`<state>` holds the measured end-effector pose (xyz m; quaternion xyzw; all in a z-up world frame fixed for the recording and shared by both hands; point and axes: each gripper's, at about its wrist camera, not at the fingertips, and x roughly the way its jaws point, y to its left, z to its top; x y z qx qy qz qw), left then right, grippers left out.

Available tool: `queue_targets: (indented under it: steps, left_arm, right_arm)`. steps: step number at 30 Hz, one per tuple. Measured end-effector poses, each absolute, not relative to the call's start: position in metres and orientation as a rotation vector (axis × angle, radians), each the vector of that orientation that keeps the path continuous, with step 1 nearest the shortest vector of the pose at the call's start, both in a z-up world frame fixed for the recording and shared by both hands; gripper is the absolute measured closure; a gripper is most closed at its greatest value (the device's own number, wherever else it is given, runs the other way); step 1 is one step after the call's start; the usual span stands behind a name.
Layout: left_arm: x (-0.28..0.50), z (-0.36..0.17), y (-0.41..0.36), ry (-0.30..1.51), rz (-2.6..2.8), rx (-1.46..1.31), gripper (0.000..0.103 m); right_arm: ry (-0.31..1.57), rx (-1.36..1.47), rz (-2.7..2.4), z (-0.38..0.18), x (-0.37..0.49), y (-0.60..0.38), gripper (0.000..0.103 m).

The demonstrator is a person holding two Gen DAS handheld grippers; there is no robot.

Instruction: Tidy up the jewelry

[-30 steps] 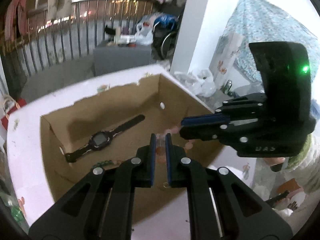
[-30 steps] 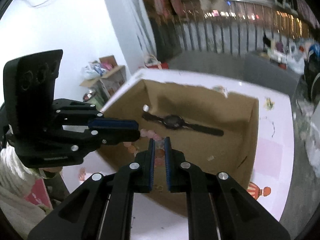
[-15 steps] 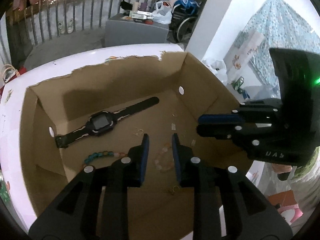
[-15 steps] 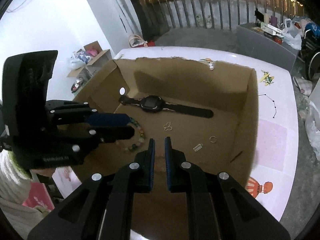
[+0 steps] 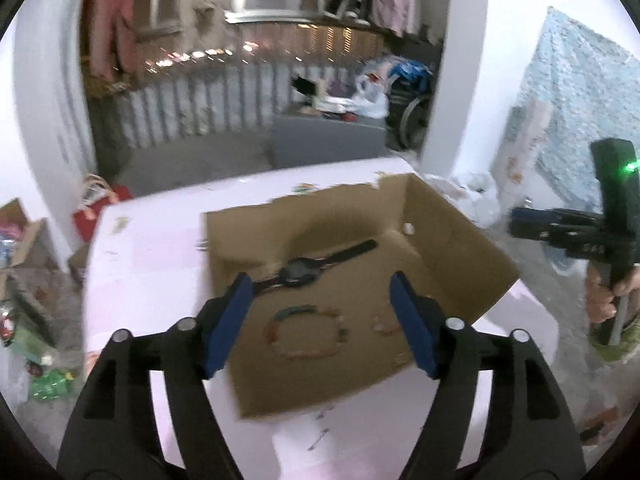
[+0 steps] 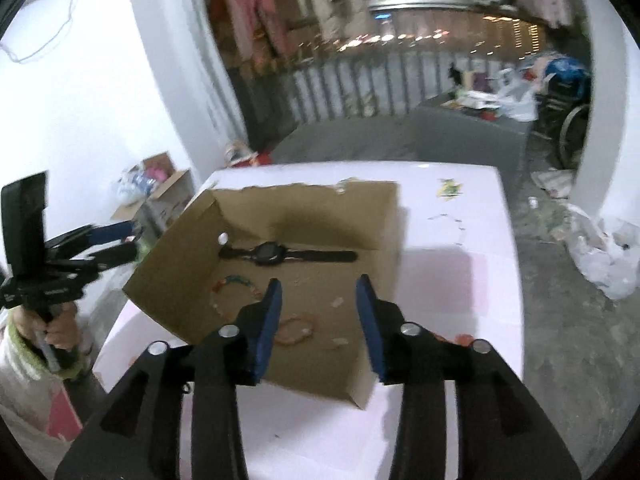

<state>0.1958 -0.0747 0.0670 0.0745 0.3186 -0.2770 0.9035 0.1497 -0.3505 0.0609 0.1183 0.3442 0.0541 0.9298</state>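
Both of my hand-held grippers hang above the open cardboard box (image 5: 452, 236) on the pink tabletop (image 5: 144, 248), and both are empty. The left hand-held gripper (image 5: 320, 320) has its jaws opening, already wide; the right hand-held gripper (image 6: 318, 320) is opening too, about half spread. Nothing sits between either pair of pads — the jewelry shows through the gaps only because it lies on the box floor below.

The black watch (image 5: 304, 270) lies flat toward the far wall, its long axis running from about 8 o'clock to 2 o'clock in the left view, nearly 9 to 3 in the right. The beaded bracelet (image 5: 306, 332) is a loose ring at 6 o'clock from the watch; a smaller pink bracelet (image 6: 296, 330) lies near the right-hand side, with tiny bits I cannot identify scattered around it.

What could go wrong, as I judge it: the frames are blurred, so a hurried descent could clip the torn box wall and shift the light box. Closing across the bracelet's hollow would catch nothing, and the small pieces could get pushed into a corner.
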Motion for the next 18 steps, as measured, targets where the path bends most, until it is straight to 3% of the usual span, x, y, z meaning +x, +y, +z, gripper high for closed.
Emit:
queue_targets:
  steps: [4, 12, 18]
  left_arm:
    - [0.183, 0.059, -0.042, 0.644, -0.513, 0.1, 0.019]
    - [0.211, 0.01, -0.014, 0.877, -0.478, -0.182, 0.019]
    - [0.212, -0.005, -0.018, 0.913, -0.479, -0.25, 0.019]
  right_arm:
    - [0.715, 0.371, 0.097, 0.038, 0.135, -0.369, 0.058]
    - [0.809, 0.557, 0.101, -0.011, 0.151, -0.379, 0.057]
    - [0.818, 0.61, 0.174, -0.018, 0.156, -0.371, 0.055]
